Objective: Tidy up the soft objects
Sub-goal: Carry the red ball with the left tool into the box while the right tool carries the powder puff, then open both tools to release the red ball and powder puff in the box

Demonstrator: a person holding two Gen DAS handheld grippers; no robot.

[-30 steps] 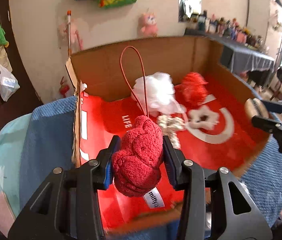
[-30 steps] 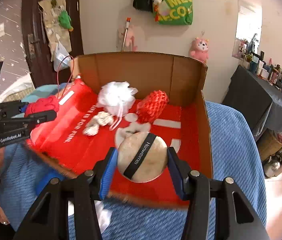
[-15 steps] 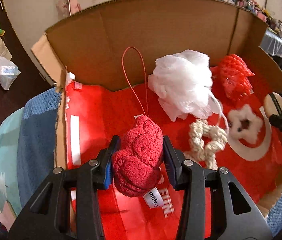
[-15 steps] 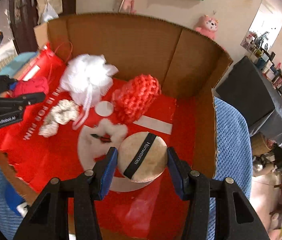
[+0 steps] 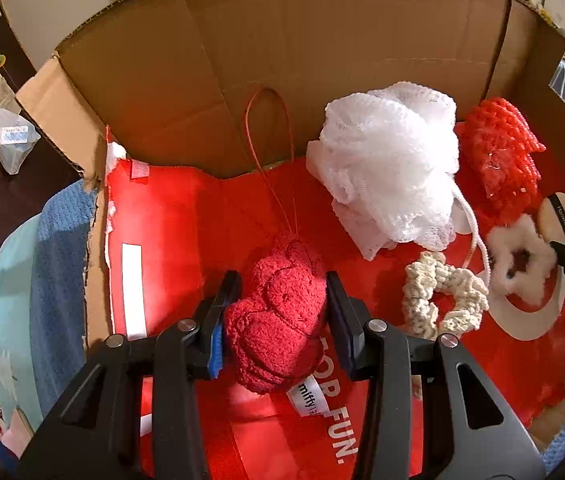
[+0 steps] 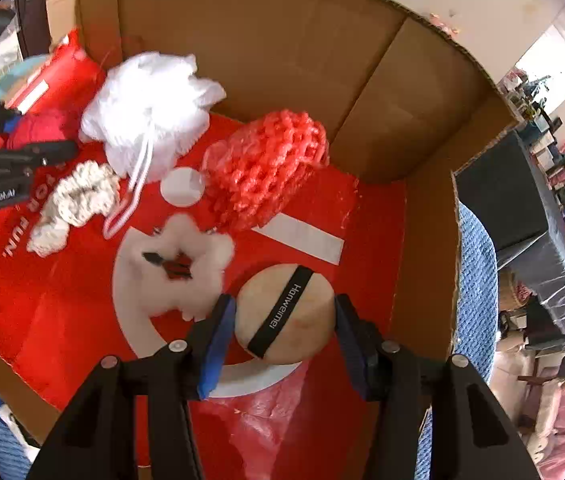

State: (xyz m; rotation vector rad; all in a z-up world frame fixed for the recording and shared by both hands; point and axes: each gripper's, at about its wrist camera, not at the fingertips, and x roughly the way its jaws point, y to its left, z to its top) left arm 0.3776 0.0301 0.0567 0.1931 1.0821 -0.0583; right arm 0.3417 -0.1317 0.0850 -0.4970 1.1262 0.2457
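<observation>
My left gripper (image 5: 280, 316) is shut on a red plush toy (image 5: 278, 320) with a red loop cord and a white label, held low over the left part of the red-lined cardboard box (image 5: 282, 60). My right gripper (image 6: 284, 328) is shut on a round beige powder puff (image 6: 286, 320) with a black band, low over the box's right side. In the box lie a white mesh bath pouf (image 5: 390, 164), a red knitted net (image 5: 498, 160), a cream scrunchie (image 5: 442, 296) and a white fluffy scrunchie (image 6: 186, 268).
The box stands on a blue towel (image 5: 58, 280). Its brown back wall (image 6: 282, 60) and right wall (image 6: 426, 280) rise close around the grippers. A dark cluttered table (image 6: 542, 208) stands to the right.
Both grippers have moved forward and down into the box with their objects still held. The box contents now look nearer and larger.
</observation>
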